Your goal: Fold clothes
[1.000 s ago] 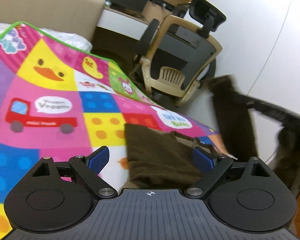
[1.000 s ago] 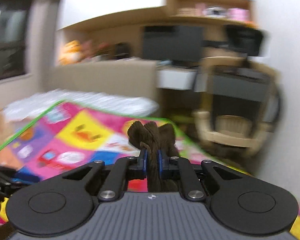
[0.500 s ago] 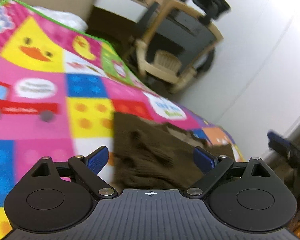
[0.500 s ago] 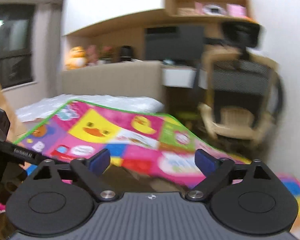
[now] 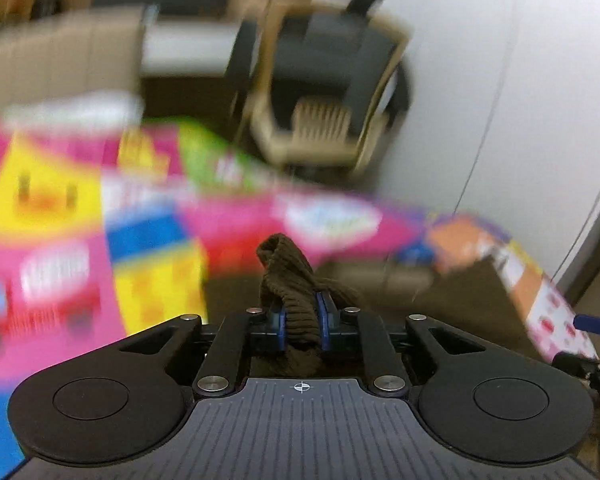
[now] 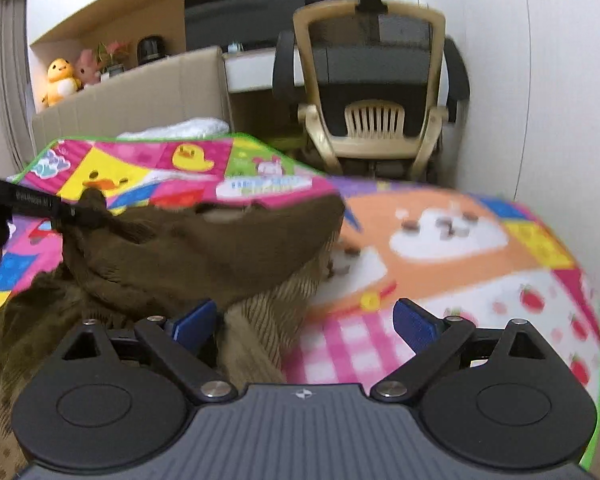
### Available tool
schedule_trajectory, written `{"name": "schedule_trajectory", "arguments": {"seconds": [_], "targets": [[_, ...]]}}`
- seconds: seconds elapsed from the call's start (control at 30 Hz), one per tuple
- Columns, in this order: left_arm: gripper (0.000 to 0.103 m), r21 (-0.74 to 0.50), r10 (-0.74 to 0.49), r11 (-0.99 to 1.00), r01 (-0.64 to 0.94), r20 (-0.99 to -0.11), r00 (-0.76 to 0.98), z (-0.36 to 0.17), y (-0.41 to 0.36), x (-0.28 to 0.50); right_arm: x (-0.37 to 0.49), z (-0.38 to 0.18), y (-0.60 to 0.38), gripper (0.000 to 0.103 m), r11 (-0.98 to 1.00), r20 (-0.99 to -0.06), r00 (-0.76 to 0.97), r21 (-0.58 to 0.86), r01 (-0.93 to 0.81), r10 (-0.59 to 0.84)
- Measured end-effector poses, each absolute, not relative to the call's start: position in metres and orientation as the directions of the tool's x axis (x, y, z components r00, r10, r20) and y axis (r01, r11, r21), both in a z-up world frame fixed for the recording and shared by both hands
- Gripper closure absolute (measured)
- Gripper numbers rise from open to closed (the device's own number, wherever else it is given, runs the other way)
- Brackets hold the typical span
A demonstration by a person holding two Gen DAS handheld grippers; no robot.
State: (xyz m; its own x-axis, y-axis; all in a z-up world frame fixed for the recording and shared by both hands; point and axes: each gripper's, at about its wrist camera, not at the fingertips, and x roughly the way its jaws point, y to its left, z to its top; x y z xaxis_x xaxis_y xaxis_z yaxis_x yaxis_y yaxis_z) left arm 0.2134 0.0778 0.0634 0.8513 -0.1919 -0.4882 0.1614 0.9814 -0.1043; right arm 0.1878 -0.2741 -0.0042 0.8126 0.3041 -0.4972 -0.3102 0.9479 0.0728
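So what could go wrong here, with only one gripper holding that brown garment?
1. The left hand-held gripper pinches only a small bunch of the brown garment, so the cloth might slip out when pulled.
2. The right hand-held gripper is open and holds nothing, so the garment may sag unevenly and crease.
3. The left view is blurred by motion; fast pulling could drag the garment across the colourful mat.

A brightly patterned play mat (image 6: 440, 240) with ducks and strawberries covers the bed; a brown ribbed knit garment (image 6: 204, 256) lies crumpled on it
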Motion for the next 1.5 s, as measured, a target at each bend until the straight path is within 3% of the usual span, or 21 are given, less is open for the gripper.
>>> {"name": "schedule_trajectory", "arguments": {"seconds": [0.1, 0.2, 0.3, 0.37, 0.43, 0.5, 0.6, 0.73, 0.77, 0.9, 0.93, 0.97, 1.0, 1.03, 1.07, 1.1, 1.2, 1.4, 1.5], "targets": [[0.086, -0.029, -0.157, 0.987, 0.160, -0.421, 0.893, 0.074, 0.075, 0.218, 0.187, 0.014, -0.263, 0.005, 0.946, -0.437, 0.846, 0.046, -0.320, 0.307], [0.078, 0.026, -0.095, 0.992, 0.125, -0.507, 0.857, 0.039, 0.080, 0.236, 0.186, 0.018, -0.251, 0.003, 0.935, -0.423, 0.843, 0.032, -0.352, 0.332], [0.061, -0.003, -0.072, 0.996, 0.087, -0.580, 0.812, 0.020, 0.097, 0.242, 0.195, 0.011, -0.244, 0.003, 0.934, -0.467, 0.824, 0.015, -0.356, 0.321], [0.044, -0.033, -0.064, 0.998, 0.056, -0.618, 0.783, 0.010, 0.111, 0.244, 0.205, 0.008, -0.245, 0.003, 0.937, -0.495, 0.811, 0.020, -0.347, 0.311], [0.040, -0.107, -0.090, 0.994, 0.029, -0.626, 0.775, 0.017, 0.127, 0.249, 0.218, 0.013, -0.253, 0.004, 0.939, -0.509, 0.799, 0.062, -0.338, 0.321], [0.025, -0.252, -0.183, 0.967, 0.024, -0.631, 0.754, 0.027, 0.146, 0.263, 0.241, 0.019, -0.263, 0.007, 0.937, -0.531, 0.774, 0.148, -0.317, 0.345], [0.023, -0.457, -0.316, 0.889, -0.022, -0.649, 0.692, 0.022, 0.165, 0.295, 0.278, 0.018, -0.273, 0.021, 0.924, -0.572, 0.728, 0.272, -0.268, 0.379], [0.024, -0.459, -0.306, 0.884, -0.087, -0.710, 0.634, -0.008, 0.165, 0.324, 0.324, -0.005, -0.265, 0.026, 0.917, -0.644, 0.658, 0.341, -0.209, 0.389], [0.019, -0.460, -0.306, 0.883, -0.087, -0.708, 0.637, -0.013, 0.162, 0.326, 0.334, -0.012, -0.262, 0.026, 0.916, -0.662, 0.640, 0.351, -0.195, 0.390], [0.025, -0.445, -0.321, 0.895, -0.041, -0.704, 0.634, -0.019, 0.142, 0.332, 0.368, -0.038, -0.248, 0.026, 0.911, -0.714, 0.577, 0.386, -0.147, 0.396], [0.035, -0.413, -0.305, 0.911, -0.022, -0.706, 0.639, -0.019, 0.136, 0.334, 0.368, -0.038, -0.243, 0.028, 0.906, -0.710, 0.572, 0.388, -0.171, 0.412], [0.058, -0.386, -0.294, 0.922, -0.004, -0.708, 0.642, -0.019, 0.131, 0.335, 0.369, -0.037, -0.237, 0.040, 0.900, -0.704, 0.566, 0.388, -0.199, 0.429], [0.070, -0.381, -0.296, 0.924, 0.005, -0.709, 0.640, -0.020, 0.129, 0.336, 0.370, -0.037, -0.233, 0.051, 0.892, -0.701, 0.555, 0.396, -0.219, 0.447], [0.080, -0.396, -0.307, 0.918, 0.002, -0.709, 0.635, -0.022, 0.129, 0.338, 0.371, -0.036, -0.228, 0.056, 0.892, -0.705, 0.550, 0.389, -0.228, 0.448], [0.084, -0.407, -0.314, 0.913, -0.001, -0.707, 0.634, -0.022, 0.130, 0.340, 0.372, -0.034, -0.223, 0.070, 0.897, -0.711, 0.549, 0.369, -0.242, 0.440], [0.085, -0.415, -0.318, 0.910, -0.003, -0.703, 0.637, -0.021, 0.131, 0.341, 0.375, -0.033, -0.219, 0.085, 0.900, -0.717, 0.544, 0.355, -0.254, 0.436], [0.089, -0.437, -0.322, 0.900, 0.001, -0.661, 0.678, 0.001, 0.139, 0.343, 0.385, -0.021, -0.214, 0.088, 0.902, -0.715, 0.550, 0.332, -0.274, 0.431], [0.090, -0.404, -0.357, 0.901, 0.160, -0.476, 0.804, 0.073, 0.161, 0.292, 0.354, 0.065, -0.210, 0.091, 0.856, -0.528, 0.678, 0.245, -0.455, 0.511], [0.091, -0.373, -0.395, 0.898, 0.234, -0.445, 0.804, 0.077, 0.170, 0.246, 0.305, 0.084, -0.209, 0.091, 0.830, -0.480, 0.701, 0.114, -0.547, 0.528]]}}
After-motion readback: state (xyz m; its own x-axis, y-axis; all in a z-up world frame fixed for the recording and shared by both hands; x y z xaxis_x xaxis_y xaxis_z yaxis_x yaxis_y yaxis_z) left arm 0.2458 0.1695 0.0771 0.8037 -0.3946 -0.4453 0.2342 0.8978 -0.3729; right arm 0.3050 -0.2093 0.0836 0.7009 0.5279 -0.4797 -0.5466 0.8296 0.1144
